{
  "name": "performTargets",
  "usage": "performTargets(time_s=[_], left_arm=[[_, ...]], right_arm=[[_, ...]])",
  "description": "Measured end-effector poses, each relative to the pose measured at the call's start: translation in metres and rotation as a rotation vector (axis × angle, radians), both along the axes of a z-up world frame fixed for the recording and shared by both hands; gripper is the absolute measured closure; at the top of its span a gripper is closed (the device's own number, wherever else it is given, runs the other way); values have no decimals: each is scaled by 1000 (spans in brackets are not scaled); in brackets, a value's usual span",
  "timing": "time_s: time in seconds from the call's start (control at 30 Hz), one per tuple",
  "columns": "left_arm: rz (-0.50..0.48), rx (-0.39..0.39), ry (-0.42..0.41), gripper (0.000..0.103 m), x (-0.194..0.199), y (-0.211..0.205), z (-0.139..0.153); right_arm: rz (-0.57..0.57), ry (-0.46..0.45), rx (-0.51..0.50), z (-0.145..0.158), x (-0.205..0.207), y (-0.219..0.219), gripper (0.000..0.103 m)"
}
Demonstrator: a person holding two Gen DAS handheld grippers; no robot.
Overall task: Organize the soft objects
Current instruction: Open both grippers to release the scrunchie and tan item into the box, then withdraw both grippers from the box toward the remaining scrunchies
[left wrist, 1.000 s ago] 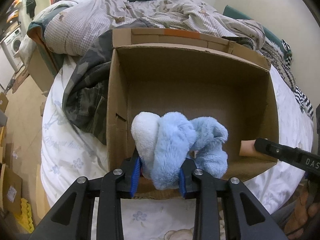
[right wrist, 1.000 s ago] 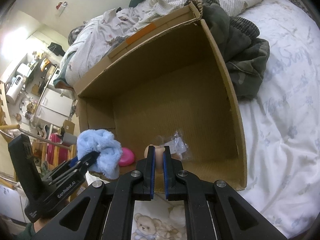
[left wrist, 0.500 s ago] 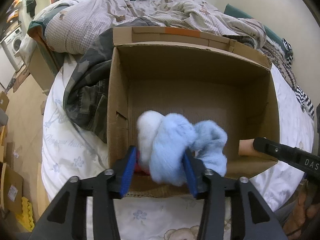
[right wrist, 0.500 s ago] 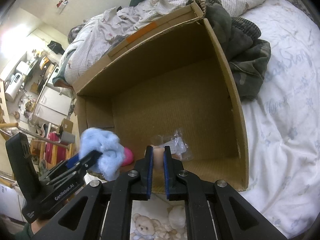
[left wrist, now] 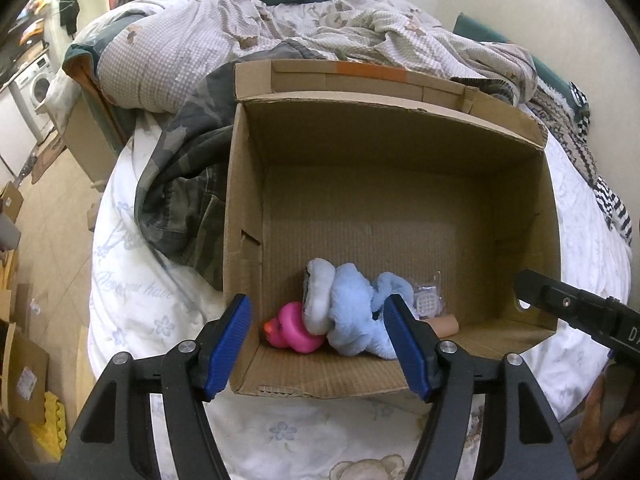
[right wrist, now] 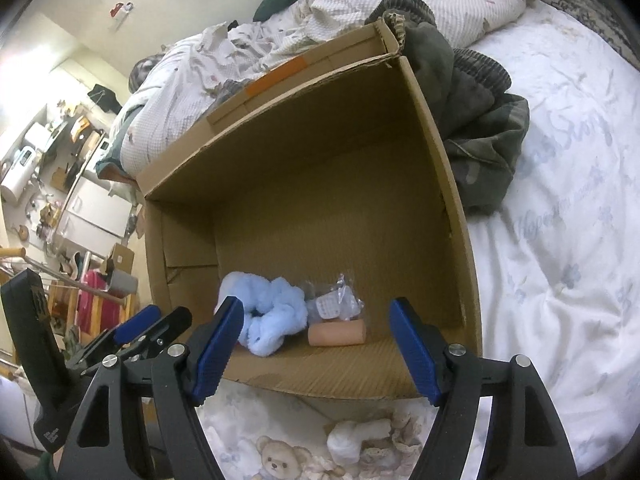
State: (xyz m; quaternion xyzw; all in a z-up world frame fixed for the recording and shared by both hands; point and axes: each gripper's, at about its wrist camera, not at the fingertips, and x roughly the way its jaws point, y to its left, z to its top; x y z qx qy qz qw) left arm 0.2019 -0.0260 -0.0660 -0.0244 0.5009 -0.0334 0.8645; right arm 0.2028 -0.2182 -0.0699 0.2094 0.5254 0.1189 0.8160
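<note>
An open cardboard box [left wrist: 400, 148] stands on the bed and also shows in the right wrist view [right wrist: 312, 160]. On its floor near the front wall lie a fluffy light-blue soft toy [left wrist: 352, 312] [right wrist: 268, 316], a pink rubber duck [left wrist: 292, 328], a beige roll [right wrist: 338, 334] [left wrist: 442, 326] and a clear plastic packet [right wrist: 334, 304] [left wrist: 428, 300]. My left gripper [left wrist: 320, 348] is open and empty above the box's front edge. My right gripper [right wrist: 316, 348] is open and empty above the front edge, over the roll.
A camouflage garment [left wrist: 180, 188] lies against the box's left side. A crumpled checked quilt [left wrist: 280, 28] lies behind the box. A white floral sheet [right wrist: 560, 240] covers the bed. The floor, boxes and a washing machine [left wrist: 36, 84] lie to the left.
My left gripper opened and the blue soft toy dropped onto the box floor beside the pink duck. My right gripper opened and the beige roll now lies in the box.
</note>
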Motion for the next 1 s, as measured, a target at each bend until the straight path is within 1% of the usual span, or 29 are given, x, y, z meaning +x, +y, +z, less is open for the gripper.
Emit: performTargets(time_s=[0.23, 0.37, 0.43, 0.53, 0.63, 0.67, 0.8, 1.0], left_arm=[[-2, -1, 1, 37, 0, 0, 1], [-4, 2, -4, 37, -1, -1, 1], [0, -2, -4, 37, -1, 0, 1], [-1, -5, -7, 37, -2, -1, 2], [-4, 3, -16, 37, -5, -1, 4], [-4, 3, -18, 37, -5, -1, 5], [3, 6, -25, 37, -9, 3, 7], [8, 16, -36, 37, -16, 6, 11]], right_arm=[[-2, 0, -17, 0, -2, -1, 23], [21, -10, -27, 4, -2, 3, 23], [27, -12, -58, 6, -1, 6, 23], [25, -20, -74, 10, -3, 8, 23], [6, -42, -153, 17, -4, 10, 23], [6, -50, -162, 20, -4, 10, 23], [0, -84, -131, 29, -10, 9, 23], [9, -77, -124, 32, -16, 11, 23]])
